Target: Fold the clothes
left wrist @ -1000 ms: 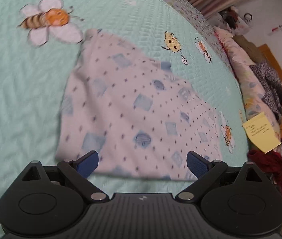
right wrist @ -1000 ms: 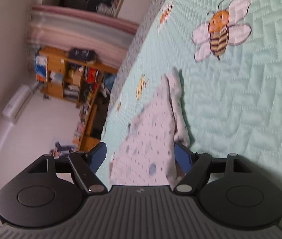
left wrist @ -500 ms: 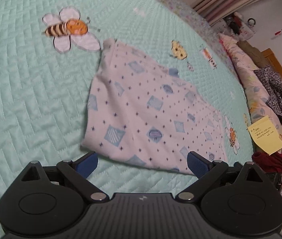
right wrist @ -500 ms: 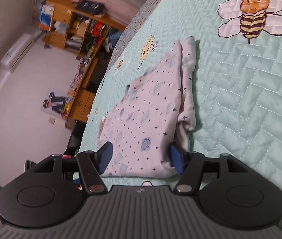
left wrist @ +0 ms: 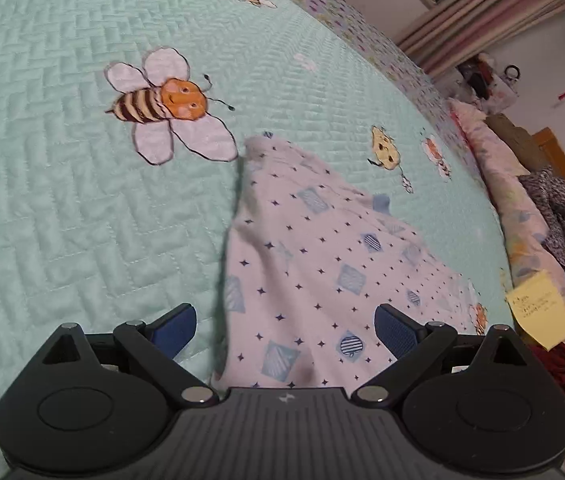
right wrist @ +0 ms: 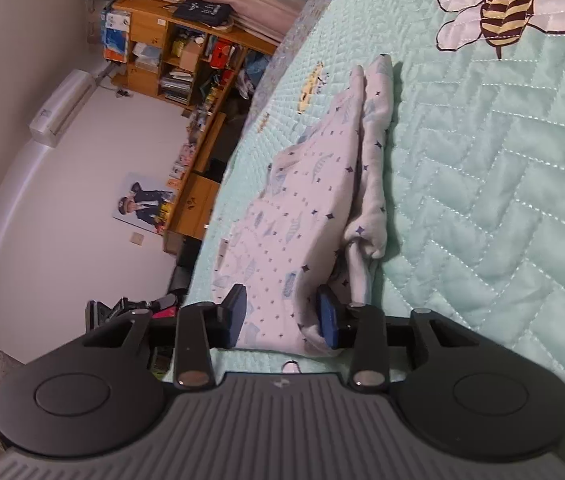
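Our right gripper [right wrist: 282,316] fingers are closing around the near edge of the patterned garment [left wrist: 322,264], lying on the bed quilt [left wrist: 62,220]; our left gripper [left wrist: 284,328] fingers stand wide apart above it.

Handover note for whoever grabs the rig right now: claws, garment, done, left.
Right claw: closing on the near edge of the patterned garment; cloth between the pads, not clearly pinched.
Left claw: open, holding nothing, over the garment's near edge.
Garment: on the mint bee quilt, partly folded, one side bunched in a roll.
Done: apparently a first fold.
Left: finish the right grip, probably grip with the left, complete the fold, flatten.
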Action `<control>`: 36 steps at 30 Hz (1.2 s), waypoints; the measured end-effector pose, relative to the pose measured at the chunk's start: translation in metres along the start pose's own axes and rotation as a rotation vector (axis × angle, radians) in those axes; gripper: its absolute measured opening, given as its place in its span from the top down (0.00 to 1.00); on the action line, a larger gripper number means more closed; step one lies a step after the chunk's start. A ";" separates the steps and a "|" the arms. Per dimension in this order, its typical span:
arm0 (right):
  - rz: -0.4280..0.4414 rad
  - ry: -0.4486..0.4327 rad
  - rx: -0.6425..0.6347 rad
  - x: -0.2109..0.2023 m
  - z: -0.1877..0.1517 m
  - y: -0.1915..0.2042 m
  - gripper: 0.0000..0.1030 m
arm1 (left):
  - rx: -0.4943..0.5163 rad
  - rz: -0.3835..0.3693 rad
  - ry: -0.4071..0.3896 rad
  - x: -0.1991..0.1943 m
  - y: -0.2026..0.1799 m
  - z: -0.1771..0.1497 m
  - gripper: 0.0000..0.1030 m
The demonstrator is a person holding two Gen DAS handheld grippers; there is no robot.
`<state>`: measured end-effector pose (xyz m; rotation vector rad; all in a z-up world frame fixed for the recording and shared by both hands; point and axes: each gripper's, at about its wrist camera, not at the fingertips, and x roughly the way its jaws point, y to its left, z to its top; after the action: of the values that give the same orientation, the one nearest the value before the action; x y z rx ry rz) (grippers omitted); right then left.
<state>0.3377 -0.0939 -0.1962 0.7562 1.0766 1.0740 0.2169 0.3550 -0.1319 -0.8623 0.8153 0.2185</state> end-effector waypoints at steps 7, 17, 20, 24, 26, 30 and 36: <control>-0.046 0.014 -0.026 0.008 0.000 0.005 0.77 | 0.052 -0.044 0.047 0.007 -0.008 -0.002 0.37; -0.029 0.006 -0.024 0.009 -0.003 -0.002 0.84 | 0.045 -0.021 0.101 0.013 0.004 0.002 0.67; -0.025 0.002 -0.027 0.008 -0.003 -0.005 0.86 | 0.068 -0.006 0.134 0.018 0.007 0.003 0.95; -0.024 -0.009 -0.031 0.006 -0.003 -0.004 0.88 | 0.127 0.011 0.156 0.017 0.010 0.006 0.97; -0.013 -0.019 -0.023 0.004 -0.003 -0.005 0.94 | 0.152 0.023 0.166 0.015 0.010 0.009 0.97; 0.067 -0.019 -0.001 -0.008 -0.005 -0.010 0.95 | 0.201 0.031 0.190 0.008 0.012 0.012 0.97; 0.100 -0.015 0.030 -0.022 -0.011 -0.020 0.95 | 0.245 0.024 0.229 0.007 0.017 0.013 0.97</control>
<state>0.3313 -0.1216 -0.2106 0.8482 1.0527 1.1372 0.2211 0.3745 -0.1418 -0.6539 1.0430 0.0384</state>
